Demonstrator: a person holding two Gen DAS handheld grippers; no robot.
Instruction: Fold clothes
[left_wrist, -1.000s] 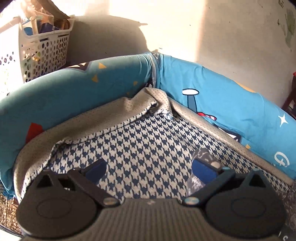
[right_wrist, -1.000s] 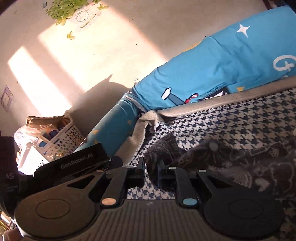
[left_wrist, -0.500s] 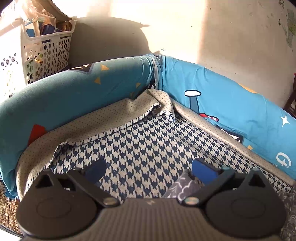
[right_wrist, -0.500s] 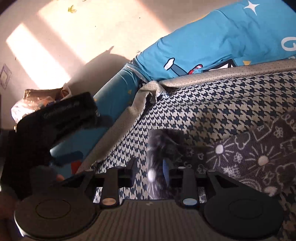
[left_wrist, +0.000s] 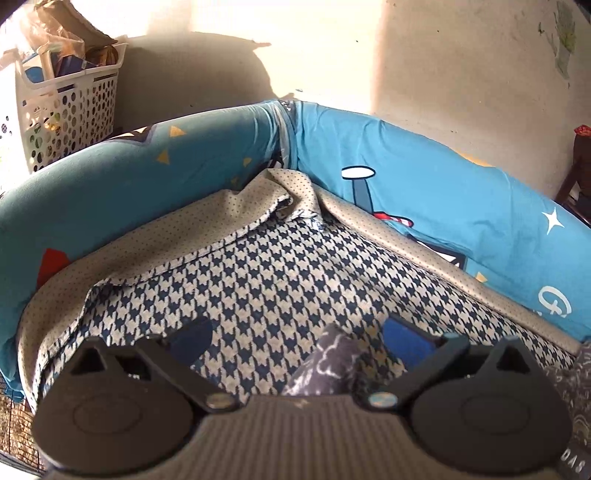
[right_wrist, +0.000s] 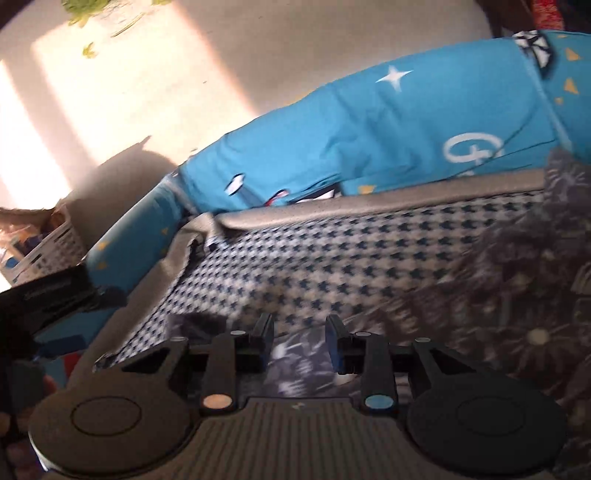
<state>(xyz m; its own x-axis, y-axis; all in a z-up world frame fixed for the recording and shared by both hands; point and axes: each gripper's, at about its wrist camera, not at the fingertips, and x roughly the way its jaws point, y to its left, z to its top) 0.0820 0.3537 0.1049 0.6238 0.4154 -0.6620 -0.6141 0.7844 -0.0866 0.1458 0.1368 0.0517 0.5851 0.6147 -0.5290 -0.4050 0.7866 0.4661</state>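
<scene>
A dark grey garment with a white line print (right_wrist: 517, 295) lies spread on the houndstooth cover (right_wrist: 332, 258), blurred in the right wrist view. My right gripper (right_wrist: 299, 336) hovers over its near edge with the jaws apart; cloth shows in the gap but the pads do not press on it. In the left wrist view one end of the same garment (left_wrist: 325, 365) pokes up between the wide-spread fingers of my left gripper (left_wrist: 297, 338), which is open and touches nothing. The left gripper's black body (right_wrist: 48, 295) shows at the left edge of the right wrist view.
Blue printed bolsters (left_wrist: 443, 206) ring the houndstooth cover (left_wrist: 277, 280), with a beige dotted lining (left_wrist: 251, 210) folded up at the far corner. A white perforated basket (left_wrist: 70, 107) full of items stands at the back left against the sunlit wall.
The right gripper's jaws opened off the dark cloth's bunched end and it swung right along the garment. The garment's end now lies between the left gripper's fingers instead of at its right finger.
</scene>
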